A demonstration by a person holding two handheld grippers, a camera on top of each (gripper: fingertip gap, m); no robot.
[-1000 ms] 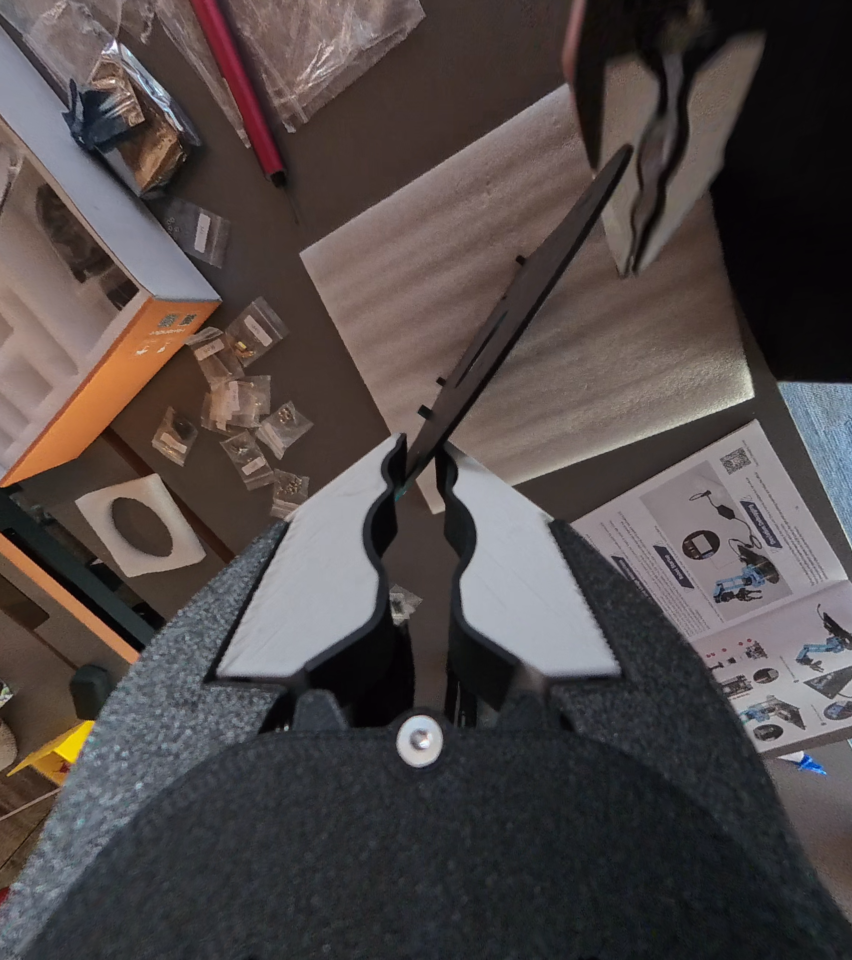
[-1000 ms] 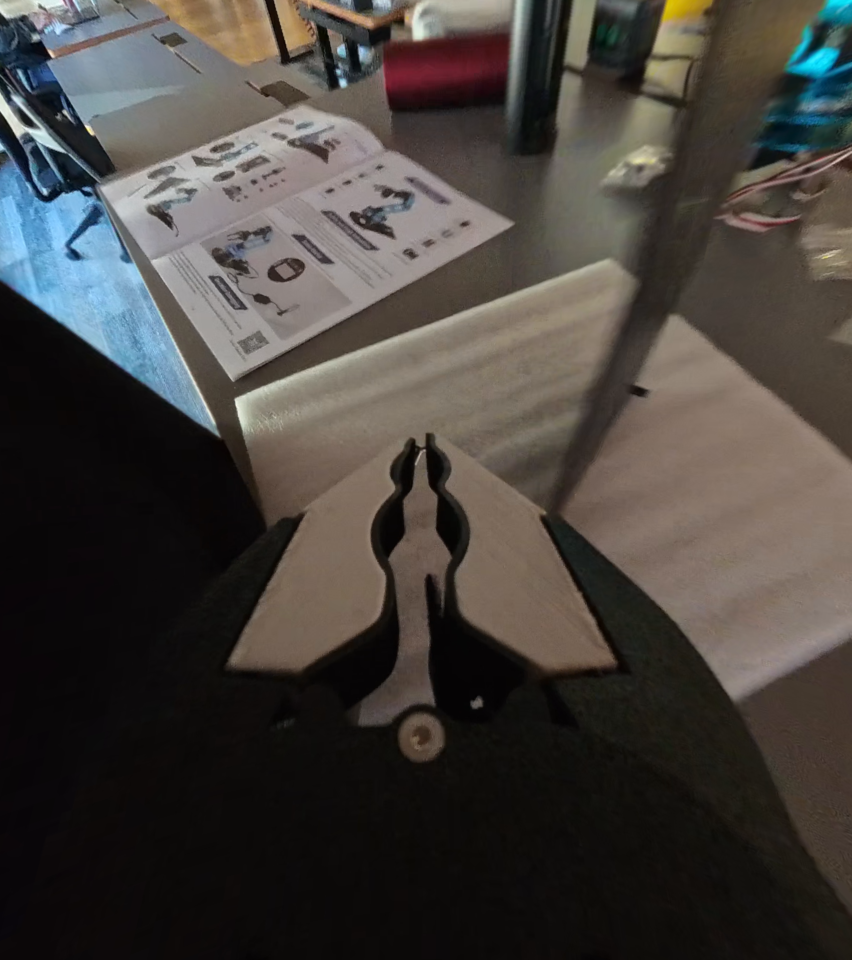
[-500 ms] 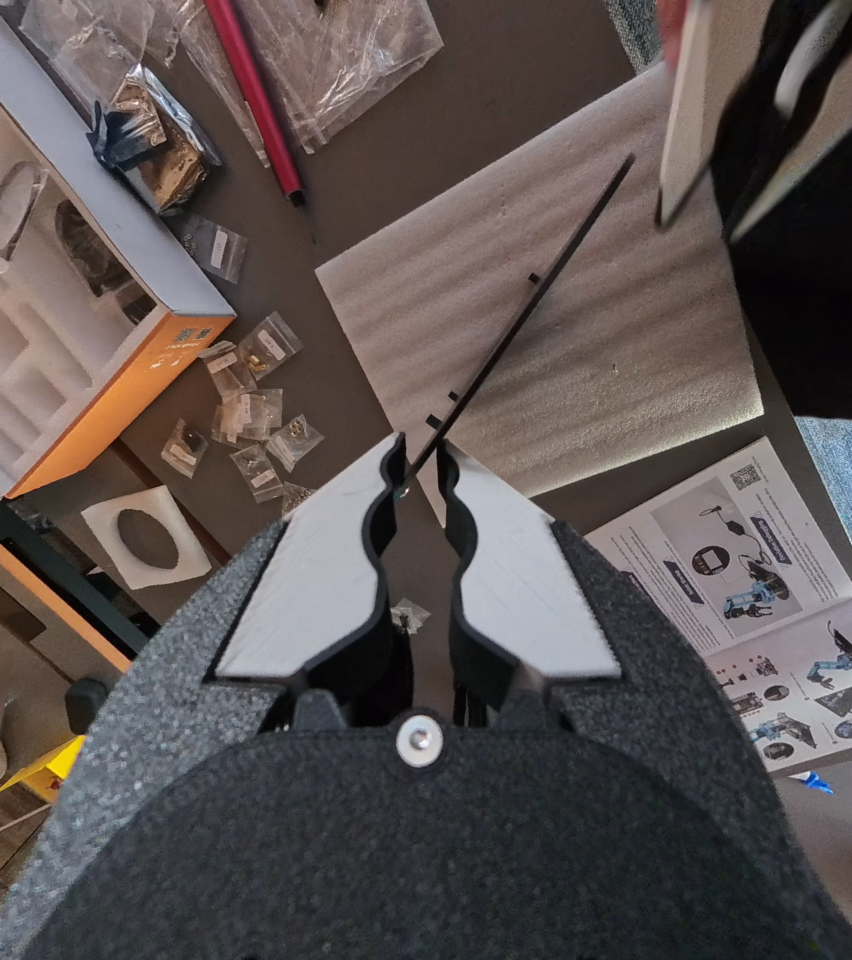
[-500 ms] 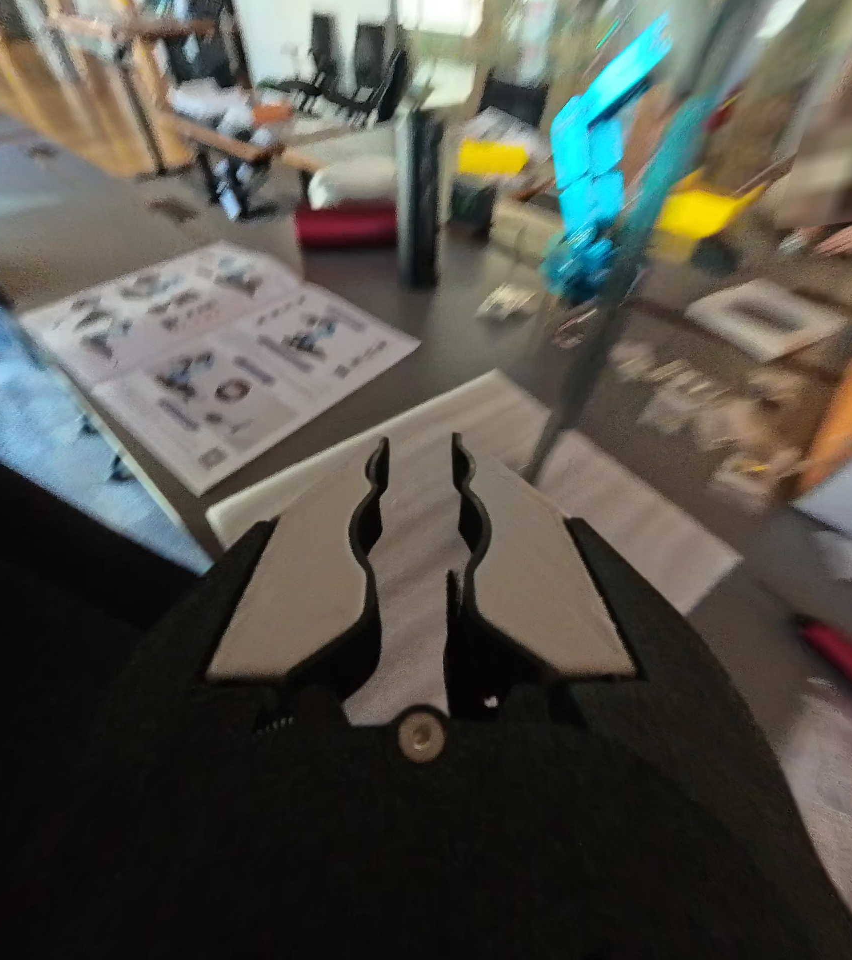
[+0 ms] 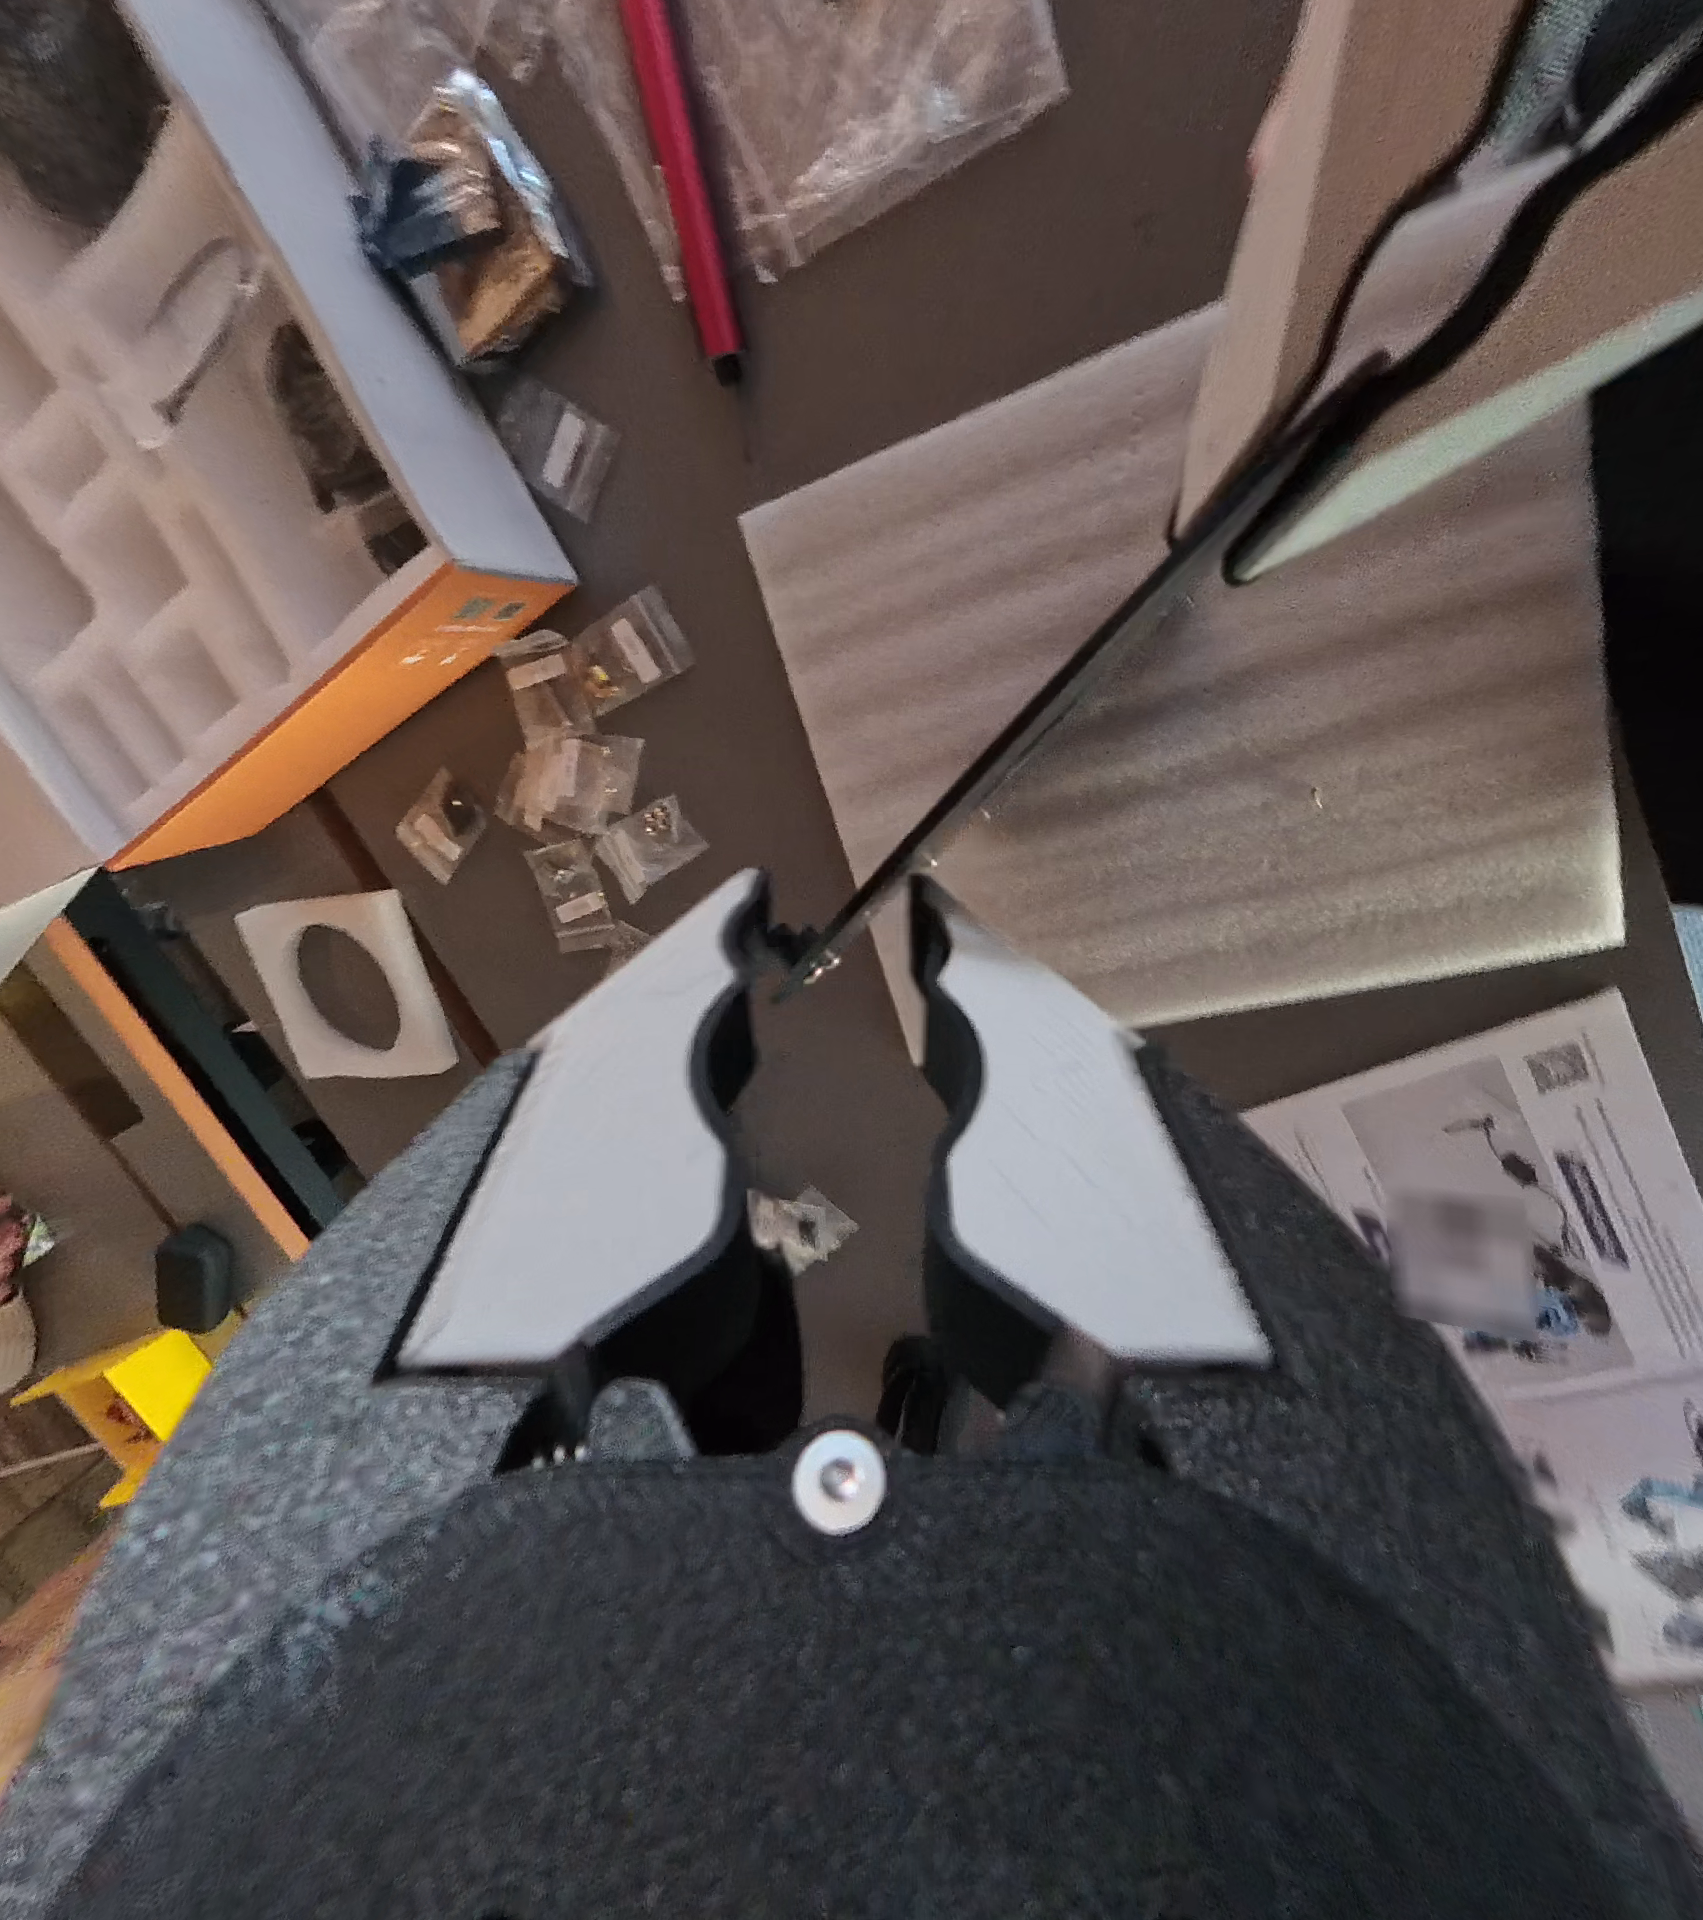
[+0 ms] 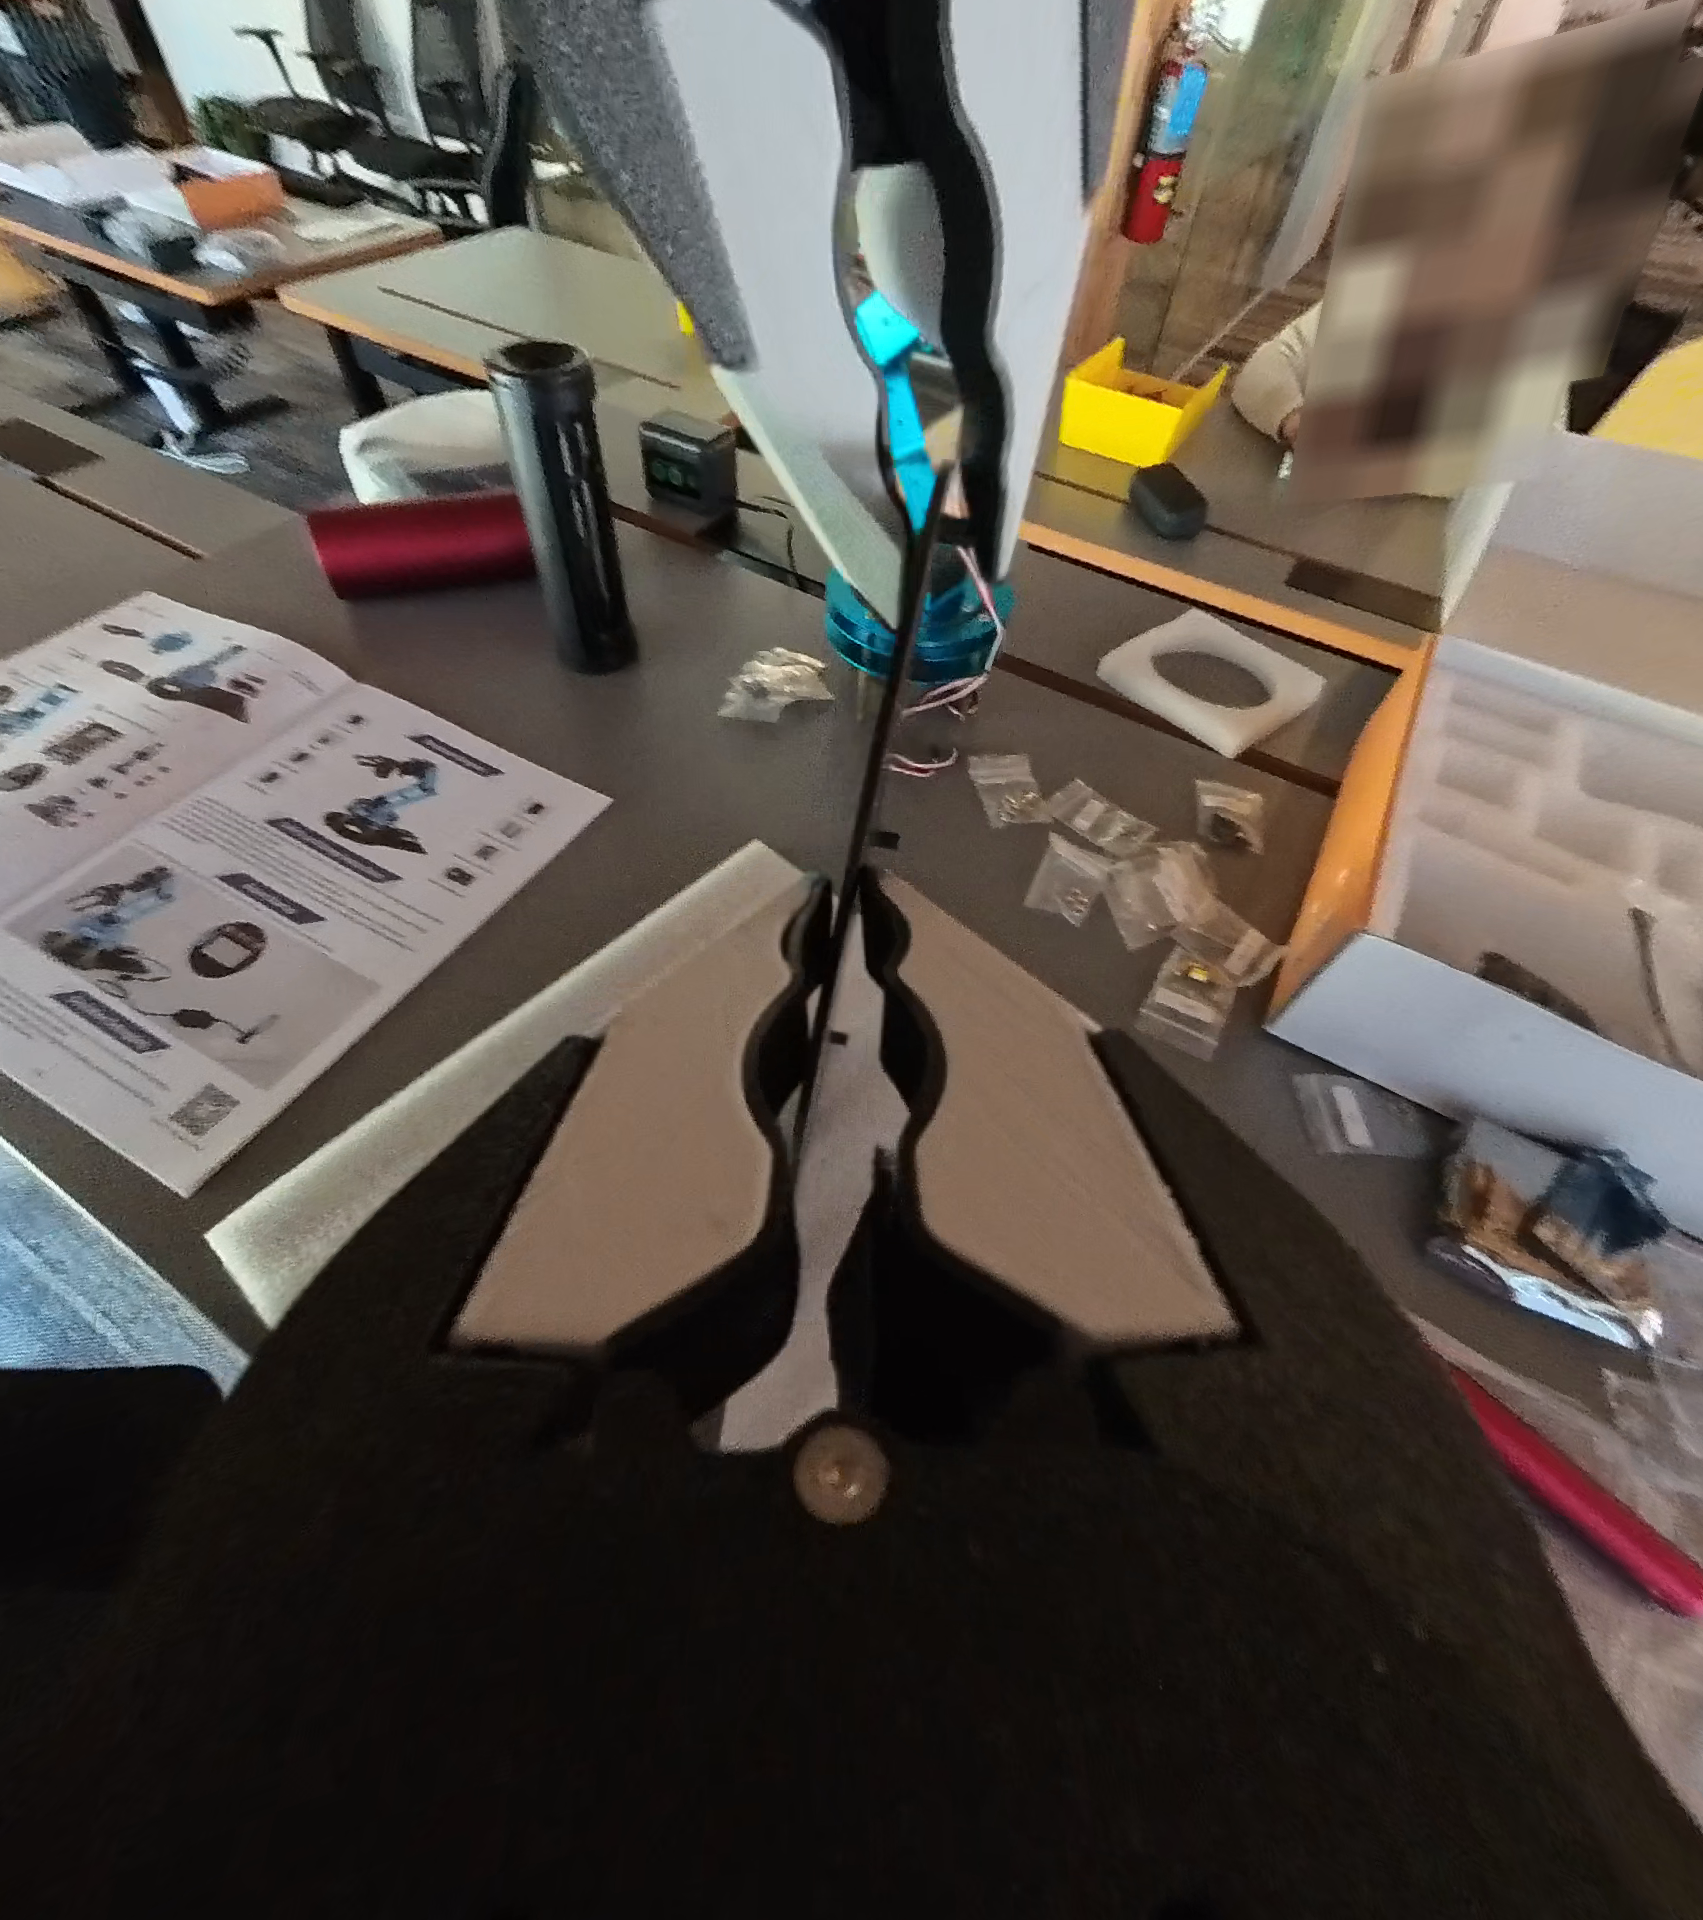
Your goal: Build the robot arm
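Note:
A thin black plate (image 5: pixel 1034 727), seen edge-on, hangs in the air above a white foam sheet (image 5: pixel 1242 779). My left gripper (image 5: pixel 836 904) is open. The plate's near end lies between its fingers, close to the left finger (image 5: pixel 722 935), and there is a clear gap to the right finger. My right gripper (image 5: pixel 1221 540), at the upper right, is shut on the plate's far end. In the right wrist view my right gripper (image 6: pixel 842 894) pinches the plate (image 6: pixel 888 707) at its tips. The left gripper (image 6: pixel 946 561) stands above with its fingers apart around the other end.
An open booklet (image 5: pixel 1553 1299) lies to the right of the foam. An orange box with white foam insert (image 5: pixel 203 520), several small parts bags (image 5: pixel 598 790), a foam ring (image 5: pixel 348 987) and a red screwdriver (image 5: pixel 681 177) lie to the left. A blue robot base (image 6: pixel 914 623) and a black cylinder (image 6: pixel 566 509) stand behind. Spacing between my two grippers at the tips: around 8 centimetres.
My left gripper held the plate's end and has now opened off it. My right gripper opened, swung round and shut on the plate's far end.

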